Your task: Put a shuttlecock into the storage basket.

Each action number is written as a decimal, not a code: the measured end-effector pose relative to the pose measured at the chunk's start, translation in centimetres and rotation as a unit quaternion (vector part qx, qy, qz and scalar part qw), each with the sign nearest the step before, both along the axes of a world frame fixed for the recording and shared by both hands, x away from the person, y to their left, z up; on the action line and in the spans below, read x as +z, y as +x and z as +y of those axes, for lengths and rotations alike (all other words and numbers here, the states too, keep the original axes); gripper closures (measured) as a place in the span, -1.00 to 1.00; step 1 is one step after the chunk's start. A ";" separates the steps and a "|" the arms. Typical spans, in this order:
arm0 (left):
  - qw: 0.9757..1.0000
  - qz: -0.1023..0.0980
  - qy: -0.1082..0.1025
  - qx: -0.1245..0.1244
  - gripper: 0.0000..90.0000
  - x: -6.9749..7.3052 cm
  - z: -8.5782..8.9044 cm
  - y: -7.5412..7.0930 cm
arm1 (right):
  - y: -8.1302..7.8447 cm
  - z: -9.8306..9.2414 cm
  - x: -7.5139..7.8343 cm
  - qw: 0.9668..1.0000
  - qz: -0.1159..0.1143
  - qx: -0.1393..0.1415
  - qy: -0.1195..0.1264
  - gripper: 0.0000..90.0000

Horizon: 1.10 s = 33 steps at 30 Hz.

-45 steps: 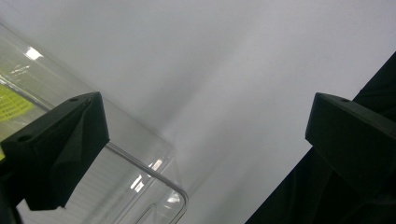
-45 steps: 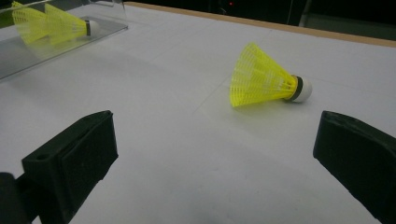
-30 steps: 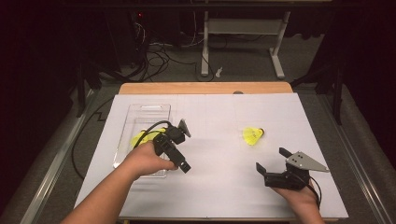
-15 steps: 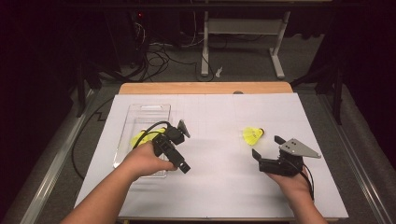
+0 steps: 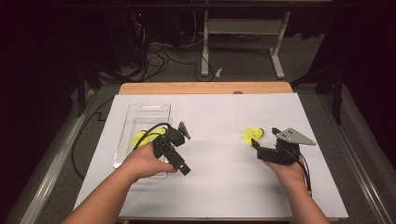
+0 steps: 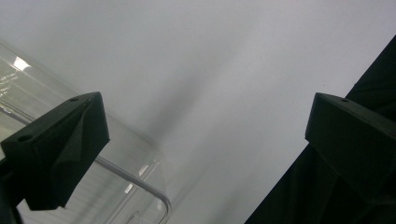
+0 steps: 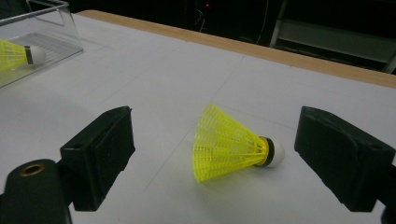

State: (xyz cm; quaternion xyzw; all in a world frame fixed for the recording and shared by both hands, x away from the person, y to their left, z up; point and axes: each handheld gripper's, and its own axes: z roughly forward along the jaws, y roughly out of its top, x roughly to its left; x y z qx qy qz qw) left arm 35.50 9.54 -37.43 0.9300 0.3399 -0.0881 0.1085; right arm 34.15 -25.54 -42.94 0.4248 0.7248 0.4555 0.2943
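Yellow plastic shuttlecock (image 7: 229, 147) lies on its side on the white sheet (image 5: 219, 186), toward the right edge, cork tip pointing right in the right gripper view. The right gripper (image 7: 212, 163) faces it with both jaws apart and nothing pressed between them; they have just been closing a little, yet the shuttlecock sits ahead of the pads, touching neither. In the high view the same gripper (image 5: 257, 142) is just beside the shuttlecock (image 5: 252, 134).

A second shuttlecock (image 7: 16, 55) already rests inside the clear tray (image 5: 144, 112) near the left edge, so the work looks like gathering shuttlecocks into that tray. The left gripper (image 5: 180, 149) hangs over the tray's near right corner, jaws wide and empty; in its own view the tray rim (image 6: 140, 184) curves just below the left jaw.

Risks, as I judge them: the skirt is light, springy mesh. If the jaws shut before the gripper has gone far enough forward, the pads may clip only the flared rim, and the cone could squirt out or roll across the sheet. A hard squeeze on the skirt could crumple it. A pad grazing the cork first could spin the shuttlecock away toward the right edge. The left gripper, so close to the tray, could nudge it if that hand drifts.
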 end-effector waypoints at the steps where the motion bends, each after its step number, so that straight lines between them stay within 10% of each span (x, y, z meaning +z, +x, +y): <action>1: 1.000 -0.001 -0.001 -0.001 -0.99 0.0 -0.1 0.0 | 0.1 0.1 0.0 1.000 0.001 -0.001 0.000 -0.69; 22: 1.000 0.001 0.008 -0.018 -0.99 -0.3 -0.9 -0.6 | 3.8 0.9 -0.1 0.999 0.024 0.007 -0.019 0.22; 33: 1.000 0.004 0.002 -0.017 -0.99 -0.6 -0.9 -0.5 | 4.9 1.3 -1.4 0.998 0.042 0.003 -0.050 0.34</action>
